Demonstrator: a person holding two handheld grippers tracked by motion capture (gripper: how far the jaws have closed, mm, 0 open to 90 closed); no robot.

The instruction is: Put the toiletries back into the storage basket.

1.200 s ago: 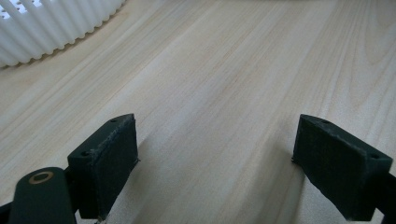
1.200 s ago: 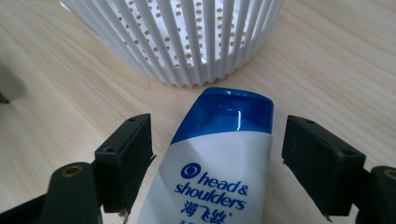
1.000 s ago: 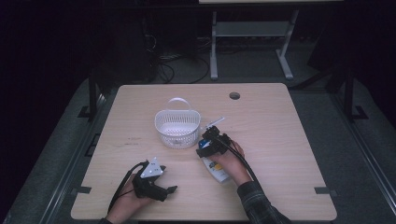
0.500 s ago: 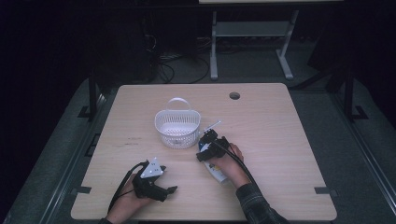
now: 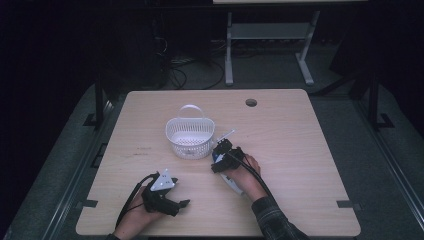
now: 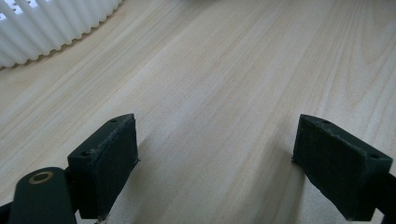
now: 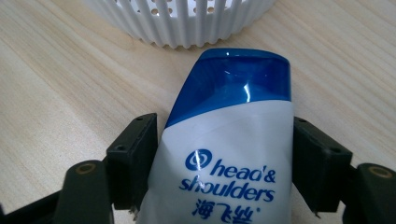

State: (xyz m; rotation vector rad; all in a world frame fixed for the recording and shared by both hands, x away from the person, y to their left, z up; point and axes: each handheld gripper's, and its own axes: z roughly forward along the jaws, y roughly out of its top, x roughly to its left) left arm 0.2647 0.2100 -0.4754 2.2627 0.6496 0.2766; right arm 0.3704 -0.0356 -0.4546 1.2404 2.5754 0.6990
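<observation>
Wood grain runs under the left gripper (image 6: pixel 212 163), whose jaws stand wide with nothing between them, low over the table (image 5: pixel 300 150) at its near edge. Farther in, the right gripper (image 7: pixel 224 158) has just been closing its jaws, and both pads now press the sides of the bottle (image 7: pixel 229 140) (white, blue cap), which lies on the table. Just beyond the cap stands the basket (image 5: pixel 190 137), near the table's middle.
</observation>
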